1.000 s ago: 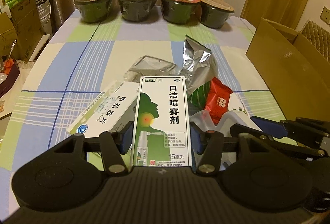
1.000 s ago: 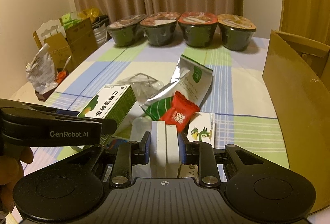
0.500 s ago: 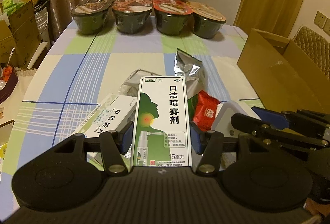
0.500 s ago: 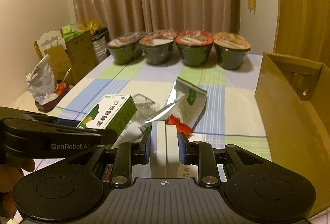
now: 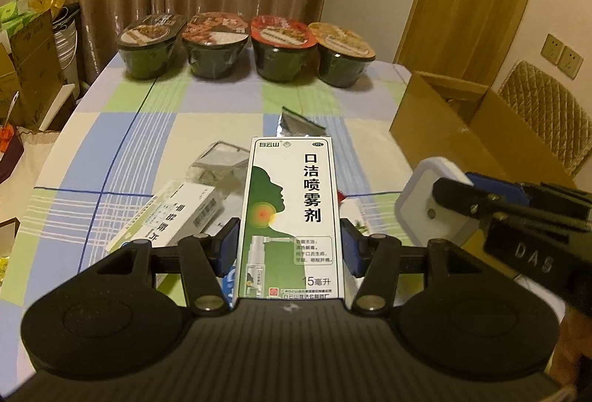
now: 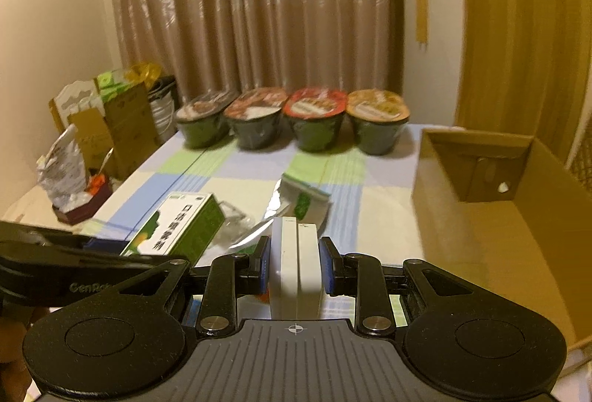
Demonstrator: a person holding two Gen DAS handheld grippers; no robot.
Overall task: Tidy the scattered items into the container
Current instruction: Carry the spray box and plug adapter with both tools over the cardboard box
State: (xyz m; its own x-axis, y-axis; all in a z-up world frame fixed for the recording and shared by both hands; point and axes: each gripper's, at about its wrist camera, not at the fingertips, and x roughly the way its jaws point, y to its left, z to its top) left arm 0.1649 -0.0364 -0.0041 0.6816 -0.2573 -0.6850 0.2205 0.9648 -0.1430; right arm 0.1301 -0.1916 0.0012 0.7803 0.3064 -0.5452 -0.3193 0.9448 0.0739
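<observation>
My left gripper [image 5: 290,248] is shut on a green and white spray box [image 5: 292,213], held above the table. My right gripper [image 6: 295,263] is shut on a white plastic case [image 6: 296,269], also lifted. From the left wrist the case [image 5: 425,195] shows at the right, and from the right wrist the spray box [image 6: 177,228] shows at the left. The open cardboard box [image 6: 477,180] stands at the table's right edge, ahead and to the right of both grippers. On the cloth lie a white medicine box [image 5: 174,213], a clear plastic tray [image 5: 218,165] and a silver foil pouch [image 6: 299,206].
Several sealed noodle bowls [image 5: 244,47] line the far edge of the checked tablecloth [image 5: 111,128]. Cardboard boxes and bags [image 6: 107,121] are stacked beyond the table's left side. A padded chair [image 5: 547,110] stands behind the cardboard box.
Both grippers have risen from the table with their items, and the right one has swung toward the cardboard box. The red candy packet is now mostly hidden behind the spray box.
</observation>
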